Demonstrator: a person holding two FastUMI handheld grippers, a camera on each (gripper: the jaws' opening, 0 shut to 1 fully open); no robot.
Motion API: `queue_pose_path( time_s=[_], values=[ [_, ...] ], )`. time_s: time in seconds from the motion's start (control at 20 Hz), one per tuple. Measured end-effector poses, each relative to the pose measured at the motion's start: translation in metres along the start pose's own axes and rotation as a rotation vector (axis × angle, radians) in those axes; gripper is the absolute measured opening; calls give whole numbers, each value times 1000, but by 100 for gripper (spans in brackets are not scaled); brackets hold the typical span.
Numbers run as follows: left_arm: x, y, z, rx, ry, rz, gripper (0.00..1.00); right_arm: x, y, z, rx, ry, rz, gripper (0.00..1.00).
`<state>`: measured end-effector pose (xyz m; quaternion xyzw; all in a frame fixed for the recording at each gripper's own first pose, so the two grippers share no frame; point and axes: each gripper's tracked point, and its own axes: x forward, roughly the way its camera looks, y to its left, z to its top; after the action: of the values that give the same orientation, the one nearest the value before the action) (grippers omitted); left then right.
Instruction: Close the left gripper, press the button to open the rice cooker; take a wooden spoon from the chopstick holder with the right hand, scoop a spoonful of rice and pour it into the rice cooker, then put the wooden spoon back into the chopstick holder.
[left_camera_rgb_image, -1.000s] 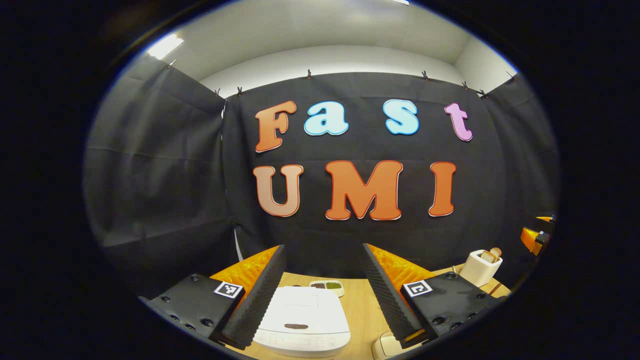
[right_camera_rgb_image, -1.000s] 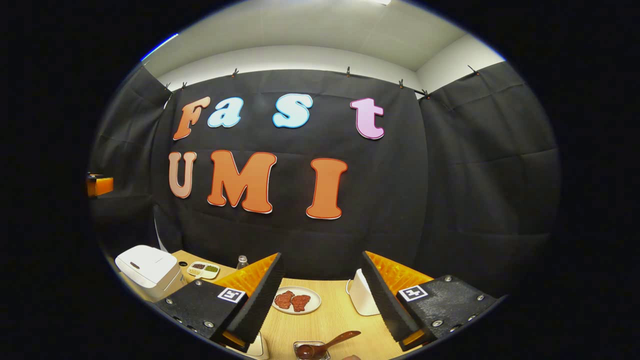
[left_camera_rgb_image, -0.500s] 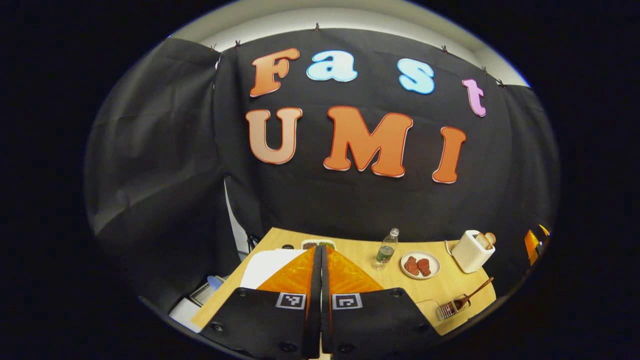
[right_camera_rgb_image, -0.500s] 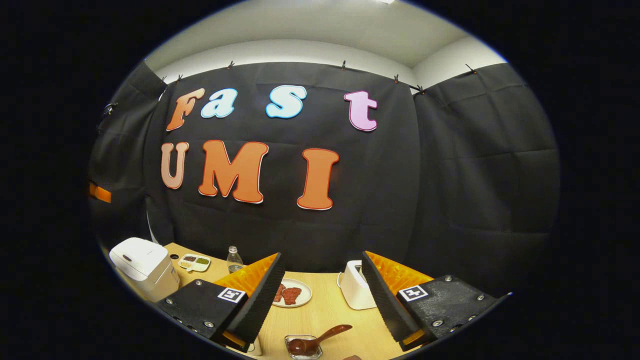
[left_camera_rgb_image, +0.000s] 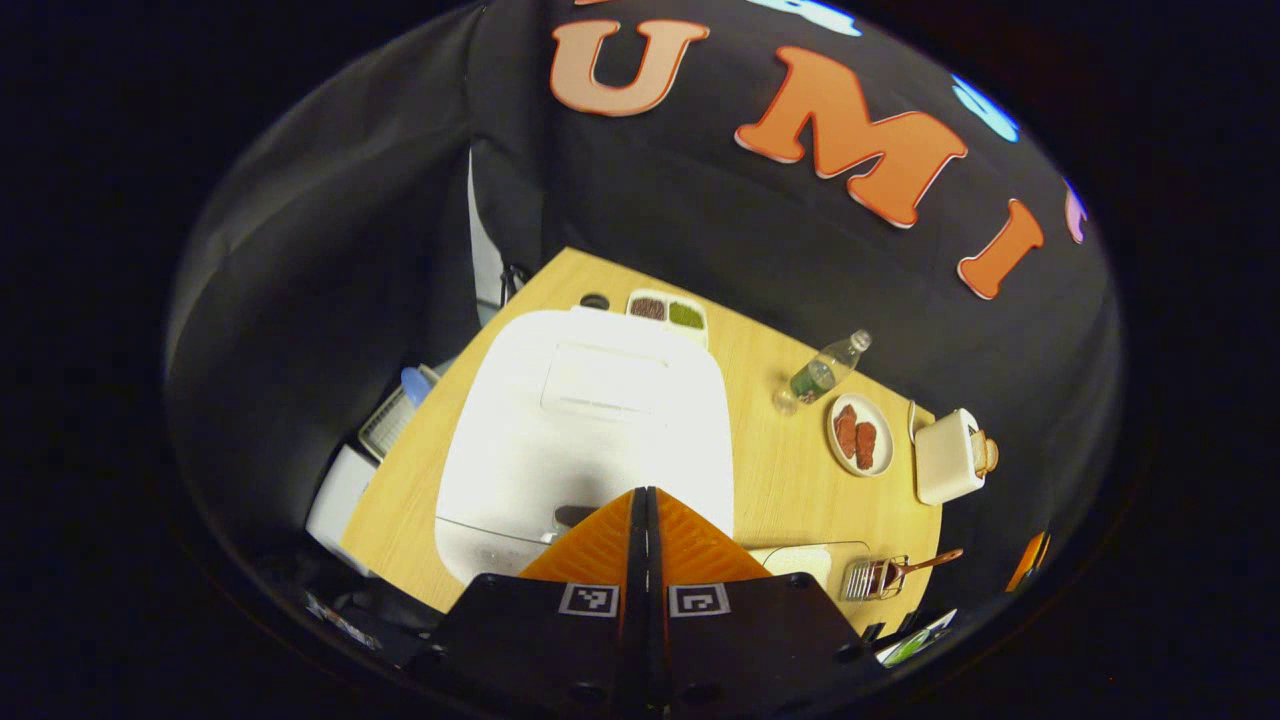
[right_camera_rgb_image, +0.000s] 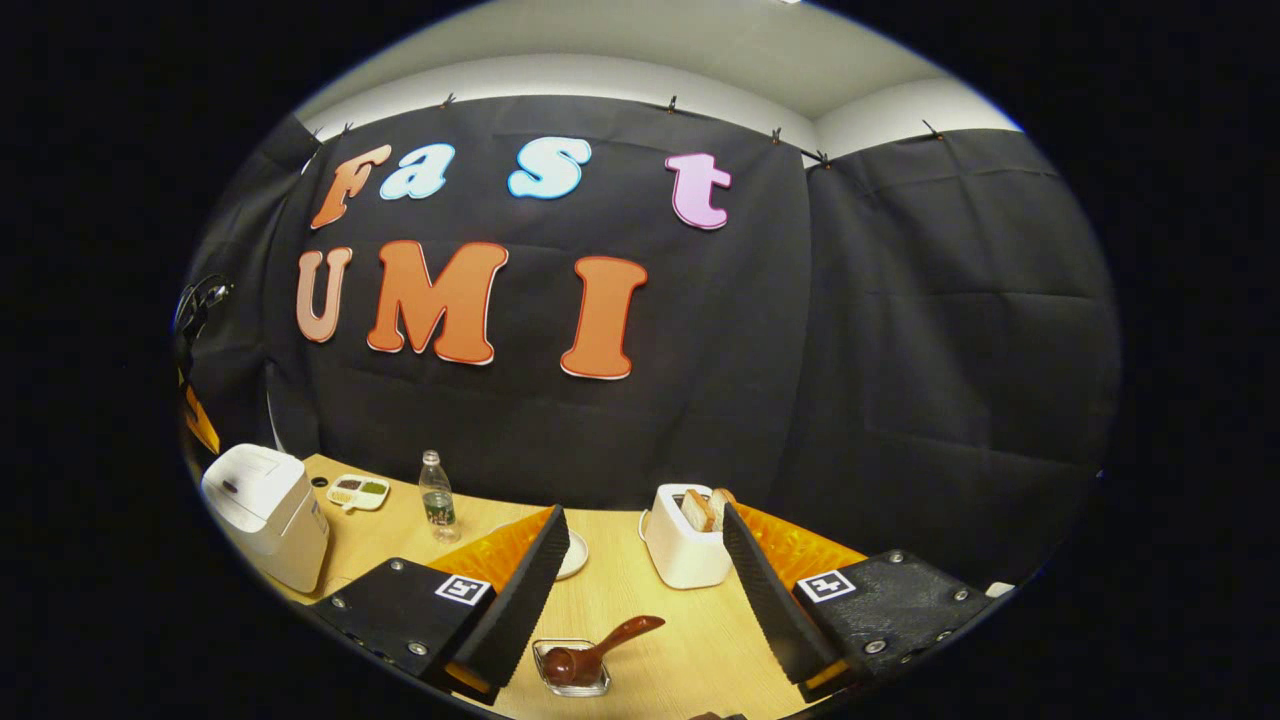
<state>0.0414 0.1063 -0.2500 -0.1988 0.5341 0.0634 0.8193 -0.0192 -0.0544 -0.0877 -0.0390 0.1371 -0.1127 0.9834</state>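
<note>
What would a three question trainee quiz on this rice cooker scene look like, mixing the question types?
1. True or false: the left gripper has its fingers together above the white rice cooker.
2. The brown wooden spoon rests in: A) the wire chopstick holder; B) the white toaster; C) the clear plastic bottle.
3. Fill in: the right gripper is ____.

Key: 1 true; 2 A; 3 open.

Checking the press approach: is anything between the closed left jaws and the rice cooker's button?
Nothing visible. In the left gripper view, the left gripper, jaws together, points straight at the dark button on the closed rice cooker, with only bare lid around it.
</note>
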Motion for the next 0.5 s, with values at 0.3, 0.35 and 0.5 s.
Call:
queue_pose_path(
  time_s=[0.3,0.35,0.5],
  values=[
    [43,24,-24,-43,96,44,5,-4,-3,-21,-11,55,-18,95],
    [47,25,-23,-45,84,44,5,-3,-4,-23,-12,62,-19,95],
    [48,27,-25,-18,64,54,5,0,-1,-33,-7,82,-14,95]
  ],
)
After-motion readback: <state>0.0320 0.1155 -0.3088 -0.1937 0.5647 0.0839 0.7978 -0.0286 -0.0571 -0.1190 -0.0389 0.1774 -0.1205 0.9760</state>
